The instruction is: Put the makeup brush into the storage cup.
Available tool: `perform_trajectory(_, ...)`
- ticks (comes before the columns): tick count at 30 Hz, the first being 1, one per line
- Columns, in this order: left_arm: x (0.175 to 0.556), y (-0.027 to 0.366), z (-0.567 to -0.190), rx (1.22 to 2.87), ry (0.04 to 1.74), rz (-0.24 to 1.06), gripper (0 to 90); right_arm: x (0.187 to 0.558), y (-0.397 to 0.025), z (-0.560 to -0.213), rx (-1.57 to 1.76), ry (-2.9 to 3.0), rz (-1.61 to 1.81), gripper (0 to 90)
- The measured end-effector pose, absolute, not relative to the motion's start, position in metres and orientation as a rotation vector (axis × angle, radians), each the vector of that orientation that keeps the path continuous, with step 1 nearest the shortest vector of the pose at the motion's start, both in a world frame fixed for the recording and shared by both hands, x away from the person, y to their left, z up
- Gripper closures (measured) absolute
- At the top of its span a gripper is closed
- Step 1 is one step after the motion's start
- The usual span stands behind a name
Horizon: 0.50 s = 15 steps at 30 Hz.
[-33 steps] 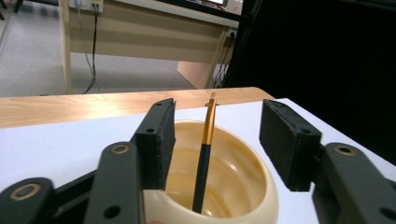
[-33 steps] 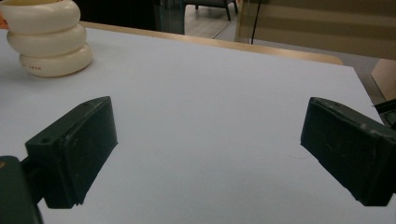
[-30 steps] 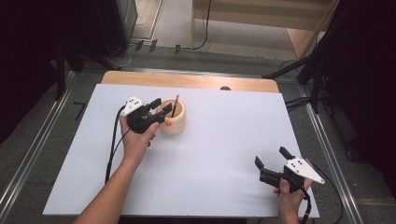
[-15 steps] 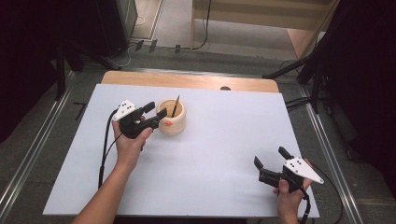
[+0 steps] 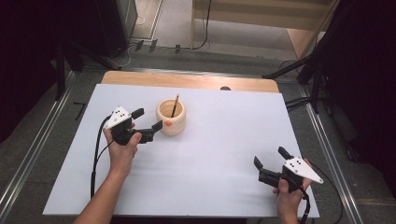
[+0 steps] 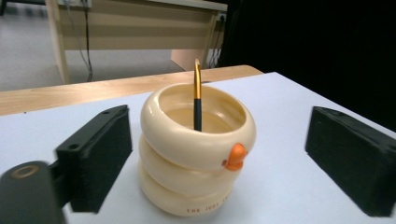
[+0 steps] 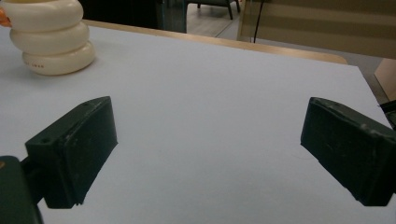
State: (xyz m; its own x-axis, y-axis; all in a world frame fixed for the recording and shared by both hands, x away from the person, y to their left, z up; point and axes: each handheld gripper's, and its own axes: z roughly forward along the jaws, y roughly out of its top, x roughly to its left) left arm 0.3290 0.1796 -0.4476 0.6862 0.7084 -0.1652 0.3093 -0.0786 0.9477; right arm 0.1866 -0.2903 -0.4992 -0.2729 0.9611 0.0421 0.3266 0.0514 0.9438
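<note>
A cream ringed holder point(image 5: 171, 117) point(image 6: 196, 149) point(image 7: 51, 35) with a small orange knob stands on the white table, left of centre. A thin pen point(image 5: 174, 105) point(image 6: 197, 95) with an orange top leans inside it. My left gripper point(image 5: 147, 120) point(image 6: 224, 161) is open just left of the holder, its jaws pointing at it with nothing between them. My right gripper point(image 5: 269, 159) point(image 7: 210, 154) is open near the front right of the table, over bare surface.
The white table top point(image 5: 219, 140) has a wooden strip point(image 5: 187, 80) along its far edge. Black stands point(image 5: 317, 70) and cables lie on the floor beyond. A cable point(image 5: 96, 149) trails from the left gripper.
My left gripper has drawn back to the left, away from the holder, leaving the pen standing in it. The right gripper has stayed put.
</note>
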Motion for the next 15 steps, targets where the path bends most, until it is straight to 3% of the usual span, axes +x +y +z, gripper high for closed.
perform_trajectory(1, 0.327, 0.18, -0.448, 1.678, 0.826, 0.405, 0.0, 0.187, -0.29, -0.499, 1.306, 1.676, 1.233, 4.0)
perform_trajectory(15, 0.305, 0.193, -0.453, 1.727, 0.802, 0.483, 0.0, 0.187, -0.29, -0.499, 1.308, 1.676, 1.234, 4.0)
